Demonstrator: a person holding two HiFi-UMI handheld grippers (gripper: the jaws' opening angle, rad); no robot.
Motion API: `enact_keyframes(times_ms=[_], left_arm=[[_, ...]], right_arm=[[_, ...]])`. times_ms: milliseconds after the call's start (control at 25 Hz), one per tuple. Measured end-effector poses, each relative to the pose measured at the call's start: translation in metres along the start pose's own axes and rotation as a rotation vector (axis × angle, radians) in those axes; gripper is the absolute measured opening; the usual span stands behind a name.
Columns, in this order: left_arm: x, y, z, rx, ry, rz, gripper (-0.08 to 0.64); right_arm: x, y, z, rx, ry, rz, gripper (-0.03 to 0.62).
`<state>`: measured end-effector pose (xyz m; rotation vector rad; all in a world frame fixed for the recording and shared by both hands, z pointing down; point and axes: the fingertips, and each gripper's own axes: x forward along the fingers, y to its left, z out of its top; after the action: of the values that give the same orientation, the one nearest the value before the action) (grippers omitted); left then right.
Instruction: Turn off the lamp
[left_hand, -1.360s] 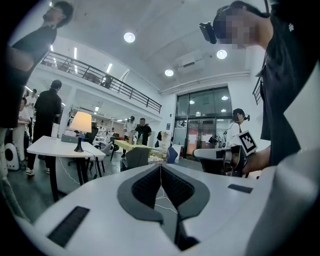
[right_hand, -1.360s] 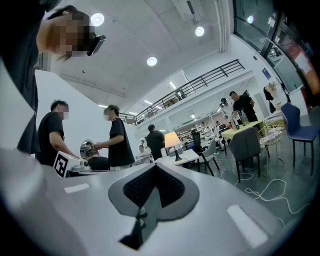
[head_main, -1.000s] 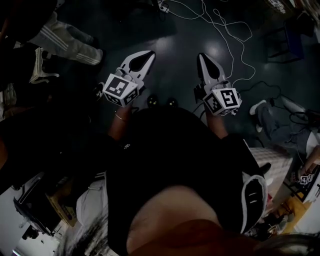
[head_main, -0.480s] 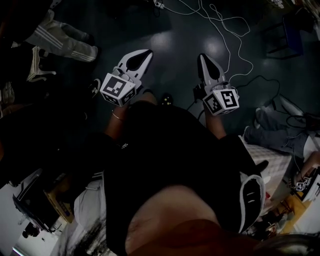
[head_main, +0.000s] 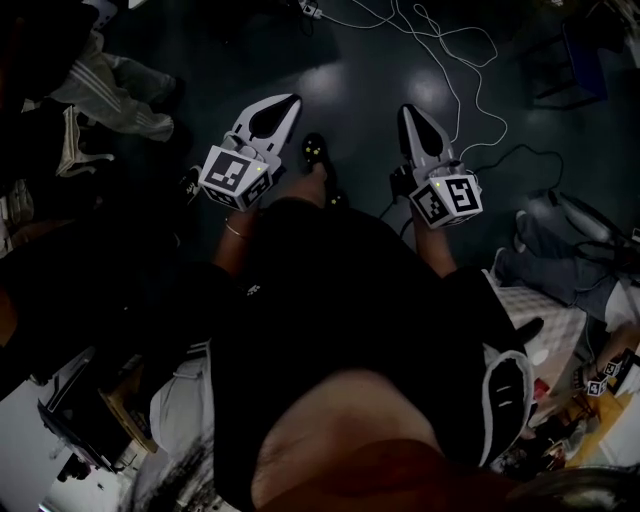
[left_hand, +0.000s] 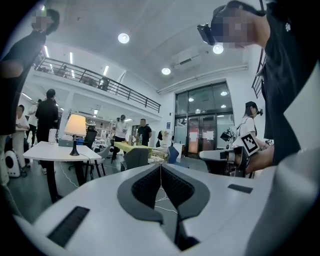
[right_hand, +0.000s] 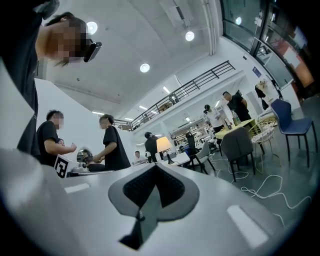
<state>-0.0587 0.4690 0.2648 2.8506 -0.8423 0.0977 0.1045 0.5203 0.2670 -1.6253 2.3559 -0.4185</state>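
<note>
The lamp (left_hand: 75, 128) glows with a cream shade on a dark stem. It stands on a white table (left_hand: 47, 150) far ahead at the left of the left gripper view. In the right gripper view the lamp (right_hand: 163, 145) shows small and distant, just above my jaws, on that table (right_hand: 179, 159). My left gripper (left_hand: 160, 168) is shut with nothing in it, pads meeting in a thin line. My right gripper (right_hand: 155, 166) is likewise shut and holds nothing. In the head view both grippers, left (head_main: 286, 101) and right (head_main: 408, 112), point forward side by side above the dark floor.
White cables (head_main: 452, 58) trail over the floor ahead. Grey chairs (right_hand: 238, 145) and a blue chair (right_hand: 288, 118) stand to the right, near a yellow table. Several people stand around the lamp's table (left_hand: 47, 113). My own shoe (head_main: 315, 151) shows between the grippers.
The floor and cables have slid through the head view as I walk forward. A shoe has stepped up between the grippers. Both grippers stay shut and level.
</note>
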Motion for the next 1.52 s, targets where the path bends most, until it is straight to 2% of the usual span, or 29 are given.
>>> enact_keyframes(times_ms=[440,720,1000,1280,1520], left_arm=[[0.052,0.034,0.013,0.027,0.009,-0.05,0.008],[0.085,0.076,0.008,0.024,0.002,-0.054,0.008],[0.102,0.117,0.018,0.007,0.012,-0.033,0.008],[0.095,0.14,0.036,0.021,-0.009,-0.02,0.008],[0.111,0.186,0.036,-0.003,-0.012,0.007,0.008]], right_arm=[[0.033,-0.03,0.011,-0.011,0.0,-0.049,0.0],[0.082,-0.052,0.008,-0.006,0.015,-0.029,0.001],[0.129,-0.057,0.019,-0.018,0.034,-0.011,0.002],[0.152,-0.05,0.025,-0.02,0.045,-0.006,0.002],[0.199,-0.059,0.021,-0.019,0.06,0.008,0.001]])
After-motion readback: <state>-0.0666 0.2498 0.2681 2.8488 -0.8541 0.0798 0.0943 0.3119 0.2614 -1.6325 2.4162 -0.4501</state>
